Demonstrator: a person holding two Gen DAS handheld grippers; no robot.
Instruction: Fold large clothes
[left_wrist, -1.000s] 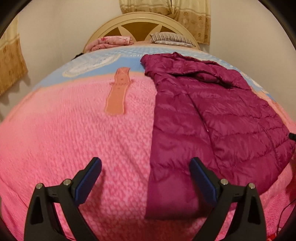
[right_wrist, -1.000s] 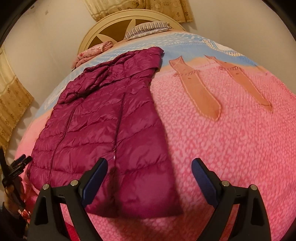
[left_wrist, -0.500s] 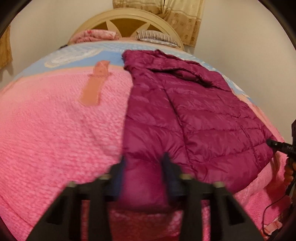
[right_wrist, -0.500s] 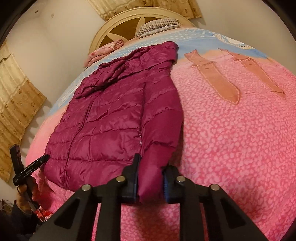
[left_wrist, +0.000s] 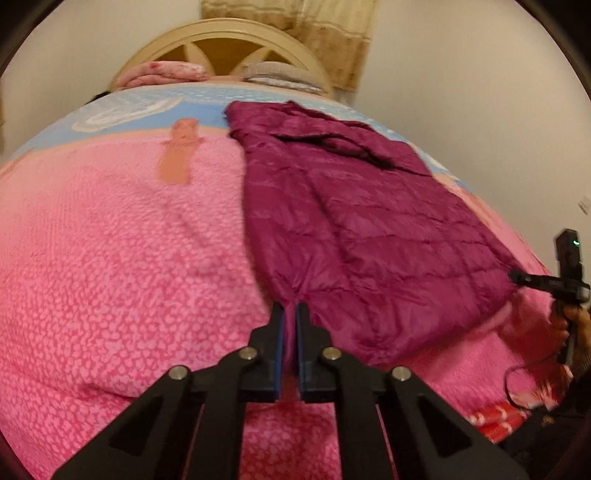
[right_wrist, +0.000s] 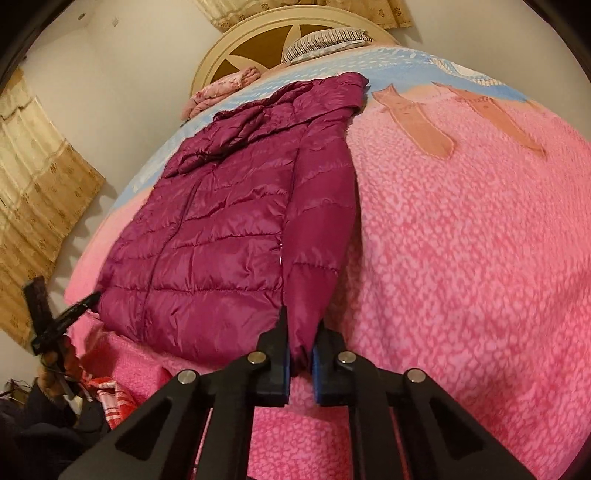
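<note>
A magenta quilted puffer jacket (left_wrist: 369, 229) lies front up on the pink bedspread (left_wrist: 110, 258), hood toward the headboard; it also shows in the right wrist view (right_wrist: 229, 229). My left gripper (left_wrist: 290, 314) is shut on the cuff of the sleeve on the jacket's left edge. My right gripper (right_wrist: 300, 332) is shut on the cuff of the other sleeve (right_wrist: 317, 236), which lies along the jacket's right edge. Each gripper shows small in the other's view, at the jacket's far hem corner (left_wrist: 532, 282) (right_wrist: 70, 314).
The bed's cream headboard (left_wrist: 225, 48) and pillows (right_wrist: 325, 40) are at the far end. Walls and yellow curtains (right_wrist: 33, 206) surround the bed. Red-patterned cloth (right_wrist: 110, 398) lies below the bed's near edge.
Both grippers went from wide open to shut on the jacket's sleeve cuffs. Both cuffs are pinched and pulled slightly toward the bed's near edge.
</note>
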